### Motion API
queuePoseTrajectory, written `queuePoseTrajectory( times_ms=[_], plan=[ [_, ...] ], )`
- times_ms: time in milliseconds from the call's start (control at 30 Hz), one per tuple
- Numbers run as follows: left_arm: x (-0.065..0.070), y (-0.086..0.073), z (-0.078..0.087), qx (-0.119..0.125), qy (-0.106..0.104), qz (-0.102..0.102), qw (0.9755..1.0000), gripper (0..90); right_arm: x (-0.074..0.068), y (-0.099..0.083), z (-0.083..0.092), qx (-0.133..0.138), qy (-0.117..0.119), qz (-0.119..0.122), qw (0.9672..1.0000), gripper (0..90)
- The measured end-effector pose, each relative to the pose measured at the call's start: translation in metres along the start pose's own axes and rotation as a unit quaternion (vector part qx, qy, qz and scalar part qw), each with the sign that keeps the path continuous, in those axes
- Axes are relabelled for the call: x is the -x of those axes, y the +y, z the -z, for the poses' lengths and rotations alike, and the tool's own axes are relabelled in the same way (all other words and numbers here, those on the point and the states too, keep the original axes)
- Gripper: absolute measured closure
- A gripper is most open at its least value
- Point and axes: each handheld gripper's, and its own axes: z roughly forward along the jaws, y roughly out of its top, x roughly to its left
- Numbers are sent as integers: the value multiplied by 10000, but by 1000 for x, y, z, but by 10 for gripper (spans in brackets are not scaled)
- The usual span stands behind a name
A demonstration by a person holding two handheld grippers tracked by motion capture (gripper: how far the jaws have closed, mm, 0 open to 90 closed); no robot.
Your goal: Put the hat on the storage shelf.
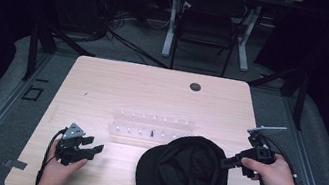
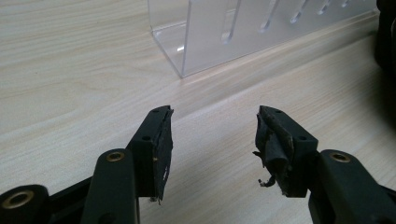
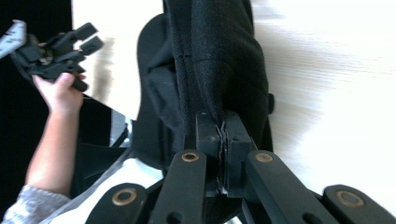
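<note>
A black cap lies upside down near the table's front edge, right of centre. My right gripper is shut on the cap's right rim and lifts that edge a little. In the right gripper view the pinched black fabric of the cap rises straight out of the closed jaws, the right gripper clamped tight on it. My left gripper rests at the front left of the table, apart from the cap. Its jaws stand wide open over bare wood, as the left gripper shows with nothing between its pads.
A clear acrylic rack with a row of slots stands at mid-table behind the cap, also close ahead of the left jaws as the rack. A round grommet hole sits near the far edge. A desk and chair stand beyond the table.
</note>
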Motion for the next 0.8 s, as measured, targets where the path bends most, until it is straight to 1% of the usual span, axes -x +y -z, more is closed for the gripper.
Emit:
queuePoseTrajectory(
  times_ms=[33, 67, 167, 200, 233, 267, 300, 333, 367, 433, 467, 500, 533, 567, 633, 700, 733, 800],
  plan=[
    [0, 0, 0, 7, 10, -1, 10000, 461, -1, 0, 1, -12, 51, 4, 10000, 883],
    [0, 0, 0, 9, 9, 0, 10000, 461, -2, 0, 2, 40, 118, 6, 9999, 883],
    [0, 0, 0, -3, 0, -6, 10000, 460, -4, 0, 4, 9, 264, 14, 9996, 883],
    [0, 0, 0, -6, -3, -2, 10000, 461, -5, 1, 5, -57, 293, 85, 9995, 884],
    [0, 0, 0, 14, 0, 0, 10000, 461, -6, 1, 6, -13, 364, 97, 9993, 884],
    [-1, 0, 0, -2, -2, -21, 10000, 461, -7, 1, 8, -50, 413, 139, 9990, 884],
    [-1, 0, 0, 0, 0, -18, 10000, 461, -10, 0, 9, 35, 562, 138, 9983, 884],
    [-1, 0, 1, 3, -1, -15, 10000, 461, -10, 0, 9, 35, 562, 138, 9983, 884],
    [-1, 0, 1, 6, -1, -13, 10000, 460, -12, 0, 10, 58, 610, 147, 9980, 884],
    [0, 0, 0, 14, -1, 2, 10000, 461, -17, -1, 12, 133, 755, 146, 9969, 884],
    [0, 0, 0, 14, -1, 2, 10000, 461, -17, -1, 12, 133, 755, 146, 9969, 884],
    [0, 0, 0, 12, -1, 2, 10000, 461, -21, -2, 13, 158, 833, 124, 9963, 884],
    [0, 0, 0, 12, -1, 2, 10000, 461, -21, -2, 13, 158, 833, 124, 9963, 884],
    [0, 0, 0, 11, 1, 0, 10000, 461, -22, -1, 16, 137, 931, 148, 9955, 884],
    [0, 0, 1, 8, 3, -2, 10000, 460, -23, -2, 18, 134, 963, 192, 9951, 884],
    [0, 0, 1, 9, 1, -1, 10000, 461, -24, -1, 19, 136, 1003, 197, 9947, 884],
    [-1, 0, 1, 7, 2, -2, 10000, 461, -25, -2, 20, 174, 1017, 142, 9946, 884],
    [-1, 0, 1, 4, 3, -13, 10000, 461, -25, -2, 21, 202, 1074, 175, 9939, 884]
  ],
)
